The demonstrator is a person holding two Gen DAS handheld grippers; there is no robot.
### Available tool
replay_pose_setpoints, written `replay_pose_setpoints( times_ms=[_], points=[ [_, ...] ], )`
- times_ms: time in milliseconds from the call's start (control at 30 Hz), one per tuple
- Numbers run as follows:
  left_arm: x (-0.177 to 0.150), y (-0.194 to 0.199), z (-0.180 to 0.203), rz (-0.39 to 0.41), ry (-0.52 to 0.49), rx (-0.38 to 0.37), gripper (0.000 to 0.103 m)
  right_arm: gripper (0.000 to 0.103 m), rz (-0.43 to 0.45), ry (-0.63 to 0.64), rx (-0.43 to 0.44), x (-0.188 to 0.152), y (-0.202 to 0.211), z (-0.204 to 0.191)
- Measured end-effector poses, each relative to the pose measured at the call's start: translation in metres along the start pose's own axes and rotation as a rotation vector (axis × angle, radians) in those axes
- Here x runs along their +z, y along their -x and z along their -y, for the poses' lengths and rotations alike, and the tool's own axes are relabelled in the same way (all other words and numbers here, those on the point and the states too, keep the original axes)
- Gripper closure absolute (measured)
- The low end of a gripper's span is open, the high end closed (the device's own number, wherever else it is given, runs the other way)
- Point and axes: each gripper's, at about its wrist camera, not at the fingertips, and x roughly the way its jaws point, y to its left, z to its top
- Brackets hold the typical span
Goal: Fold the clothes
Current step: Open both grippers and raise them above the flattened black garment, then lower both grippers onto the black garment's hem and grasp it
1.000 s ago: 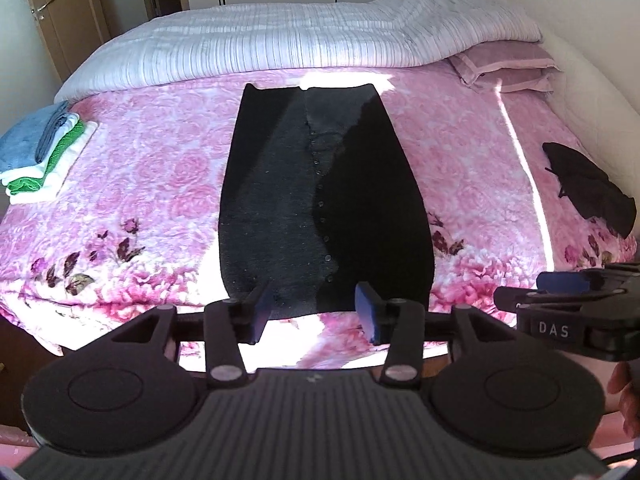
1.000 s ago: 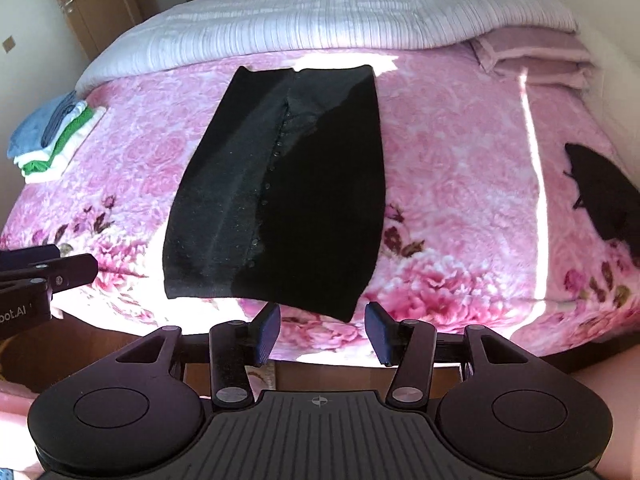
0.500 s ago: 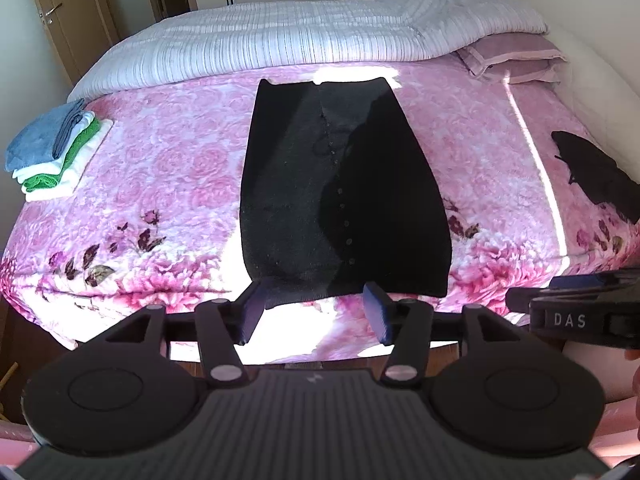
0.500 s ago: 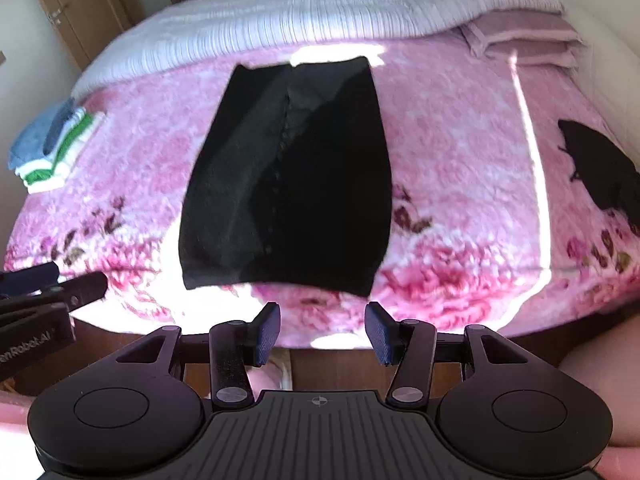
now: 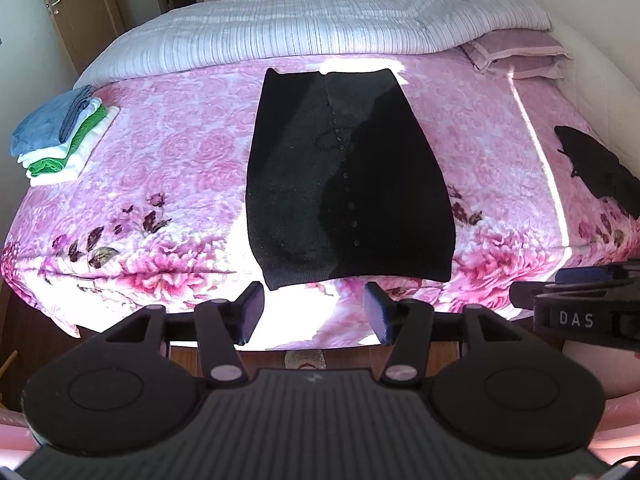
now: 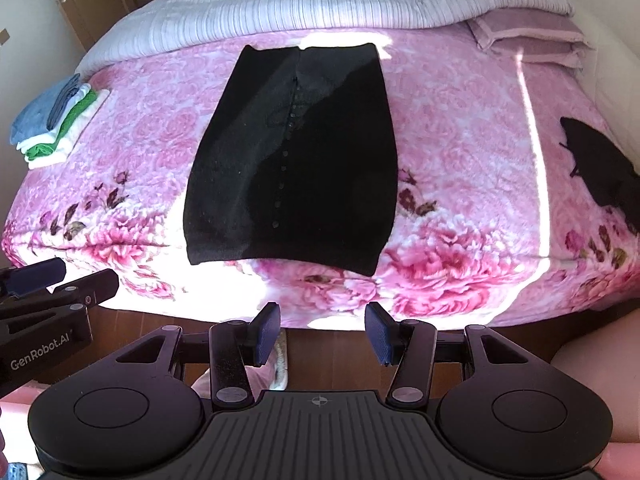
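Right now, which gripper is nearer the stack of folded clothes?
Left. The left gripper hangs off the bed's near edge, on the stack's side; the right gripper hangs beside it, farther along that edge from the stack. Neither touches it.

Folded garment [image 5: 348, 184] flat mid-bed on blanket [image 5: 168, 168], folded stack [image 5: 64, 136] at left edge, rumpled garment [image 5: 600, 168] at right edge, quilt [image 5: 320, 28] behind, pillows [image 5: 520, 52] rear right

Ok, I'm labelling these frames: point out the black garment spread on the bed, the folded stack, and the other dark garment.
black garment [image 5: 348, 184], left wrist view, middle of the fabric.
folded stack [image 5: 64, 140], left wrist view, side of the pile.
other dark garment [image 6: 600, 164], right wrist view, its middle.
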Motion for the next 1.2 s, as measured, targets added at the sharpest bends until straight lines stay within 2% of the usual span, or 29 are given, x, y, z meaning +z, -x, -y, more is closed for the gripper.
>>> replay_pose_setpoints(
  times_ms=[200, 867, 1000, 1200],
  points=[
    [0.0, 0.003, 0.002, 0.006, -0.006, 0.008, 0.052, 0.052, 0.025, 0.021, -0.001, -0.002, 0.006, -0.002],
    [0.004, -0.011, 0.004, -0.009, 0.016, 0.031, 0.05, 0.052, 0.021, 0.05, 0.042, 0.009, -0.004, 0.008],
    [0.008, -0.024, -0.015, -0.013, 0.05, 0.012, 0.05, 0.052, 0.04, -0.003, 0.044, 0.019, -0.011, 0.029],
    [0.02, -0.052, -0.069, 0.002, 0.19, -0.05, 0.05, 0.052, 0.112, -0.089, 0.03, 0.041, -0.023, 0.077]
  ],
)
